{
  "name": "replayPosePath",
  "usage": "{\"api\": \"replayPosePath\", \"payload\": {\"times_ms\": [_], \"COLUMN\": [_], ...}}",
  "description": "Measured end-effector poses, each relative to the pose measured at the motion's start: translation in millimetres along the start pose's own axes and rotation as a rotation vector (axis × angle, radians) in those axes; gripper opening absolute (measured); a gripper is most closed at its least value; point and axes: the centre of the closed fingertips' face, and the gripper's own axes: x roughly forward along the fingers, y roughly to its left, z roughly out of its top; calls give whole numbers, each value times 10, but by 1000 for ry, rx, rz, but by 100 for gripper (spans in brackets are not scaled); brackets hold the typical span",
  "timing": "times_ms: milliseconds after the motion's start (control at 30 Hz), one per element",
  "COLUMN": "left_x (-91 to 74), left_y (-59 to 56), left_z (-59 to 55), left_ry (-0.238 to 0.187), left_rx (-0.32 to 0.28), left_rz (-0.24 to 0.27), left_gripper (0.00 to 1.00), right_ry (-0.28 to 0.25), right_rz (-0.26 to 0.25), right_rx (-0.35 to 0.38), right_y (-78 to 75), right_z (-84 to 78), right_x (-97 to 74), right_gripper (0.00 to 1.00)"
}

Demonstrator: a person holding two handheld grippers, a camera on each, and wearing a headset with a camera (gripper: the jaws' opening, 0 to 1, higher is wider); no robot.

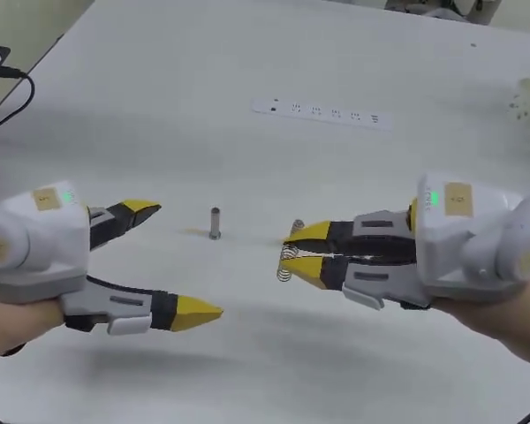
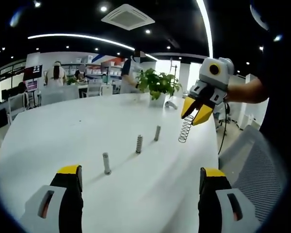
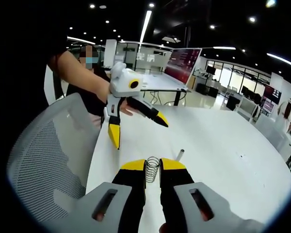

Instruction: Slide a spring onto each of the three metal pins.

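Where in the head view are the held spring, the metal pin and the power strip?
spring [image 1: 286, 263]: head view, on its exposed coils.
metal pin [image 1: 215, 223]: head view, middle of its upright shaft.
power strip [image 1: 322, 112]: head view, middle of its white casing.

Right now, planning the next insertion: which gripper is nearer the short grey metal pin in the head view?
Left. The left gripper is open, the pin just ahead of its jaws; the right gripper, shut on the coiled metal spring, is farther off on the pin's opposite side.
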Motion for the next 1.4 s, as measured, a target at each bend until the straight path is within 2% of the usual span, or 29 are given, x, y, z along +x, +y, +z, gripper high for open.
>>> {"api": "replayPosePath", "payload": {"times_ms": [233, 567, 800, 1067, 1400], "left_x": [-37, -61, -81, -128, -149], "left_y": [22, 40, 42, 40, 69], "left_z": [-30, -70, -67, -149, -148], "left_ry": [0, -2, -6, 12, 10], "left_rx": [-12, -31, -32, -39, -46], "left_rz": [14, 27, 32, 37, 45], "left_gripper": [98, 98, 98, 98, 98], "right_ry": [13, 22, 23, 28, 29], "right_rz": [-9, -23, -25, -31, -26], "right_rx": [9, 3, 1, -2, -11], "right_y": [-11, -66, -74, -83, -133], "right_z": [-77, -97, -103, -145, -133], "right_x": [-30, -67, -54, -41, 12], "right_gripper": [7, 7, 7, 7, 7]}}
